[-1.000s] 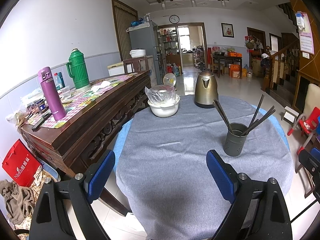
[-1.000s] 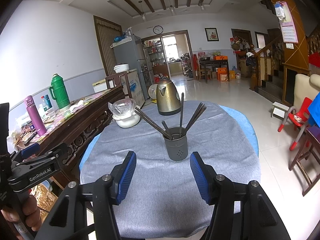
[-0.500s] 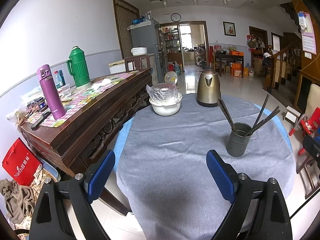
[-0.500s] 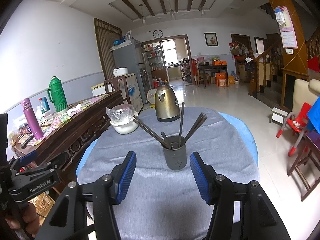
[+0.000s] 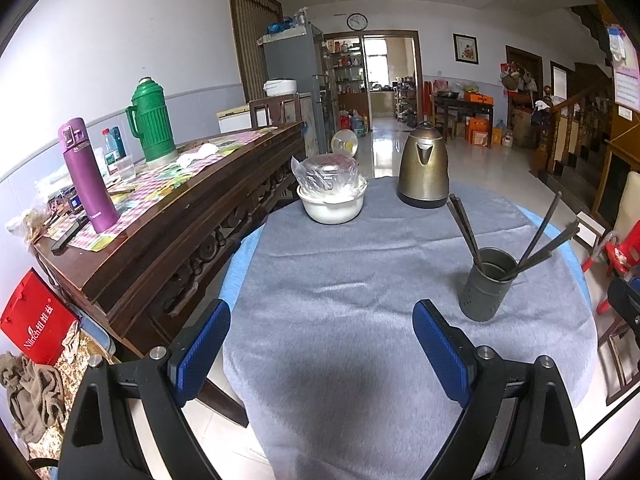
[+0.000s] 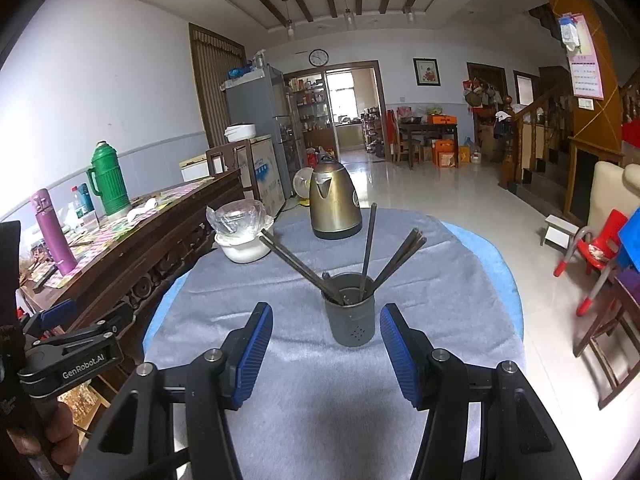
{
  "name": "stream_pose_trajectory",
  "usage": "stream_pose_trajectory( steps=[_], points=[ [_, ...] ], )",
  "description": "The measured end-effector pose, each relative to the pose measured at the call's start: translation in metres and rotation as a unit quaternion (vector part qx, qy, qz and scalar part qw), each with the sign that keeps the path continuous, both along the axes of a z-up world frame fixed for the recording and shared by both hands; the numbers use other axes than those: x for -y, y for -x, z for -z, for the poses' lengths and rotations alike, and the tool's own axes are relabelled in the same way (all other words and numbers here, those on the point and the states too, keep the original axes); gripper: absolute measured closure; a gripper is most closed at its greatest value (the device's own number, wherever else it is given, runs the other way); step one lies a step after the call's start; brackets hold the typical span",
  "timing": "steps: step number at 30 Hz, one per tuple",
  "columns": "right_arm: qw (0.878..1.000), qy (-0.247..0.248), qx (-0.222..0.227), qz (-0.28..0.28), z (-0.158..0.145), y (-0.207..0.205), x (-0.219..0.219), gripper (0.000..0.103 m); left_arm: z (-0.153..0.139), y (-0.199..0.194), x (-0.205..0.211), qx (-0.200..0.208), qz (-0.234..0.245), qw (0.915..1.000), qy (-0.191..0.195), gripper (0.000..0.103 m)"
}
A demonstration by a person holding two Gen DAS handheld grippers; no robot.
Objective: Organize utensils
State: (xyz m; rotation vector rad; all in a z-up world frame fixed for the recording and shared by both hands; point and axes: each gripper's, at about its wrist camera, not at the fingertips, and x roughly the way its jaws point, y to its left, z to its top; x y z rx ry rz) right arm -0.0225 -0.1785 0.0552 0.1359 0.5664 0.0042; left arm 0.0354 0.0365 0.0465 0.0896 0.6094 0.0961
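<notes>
Grey cloth covers the counter (image 6: 460,264); the dark utensil holder (image 6: 352,312) with chopsticks (image 6: 400,256) stands just beyond the right gripper (image 6: 326,344), jaws apart and empty, tilted downward. Left gripper (image 5: 320,344) hovers nearer the left, jaws likewise apart.

One dark grey perforated metal utensil holder (image 6: 351,322) stands centre frame, with about five dark chopsticks (image 6: 400,258) fanning out; the exact count is unclear. One brass-coloured electric kettle (image 6: 334,205), one white bowl under clear plastic (image 6: 240,246), one green thermos (image 6: 107,180) and one purple flask (image 6: 52,232) stand left.
</notes>
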Motion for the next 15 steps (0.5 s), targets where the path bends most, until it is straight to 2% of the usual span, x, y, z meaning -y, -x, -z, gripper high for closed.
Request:
stream_pose_trajectory(
  steps=[15],
  points=[
    [1.0,-0.014,-0.011,-0.013,-0.002,-0.028,0.016,0.043,-0.014,-0.019,0.004,-0.004,-0.019,0.9998,0.0,0.01]
  ],
)
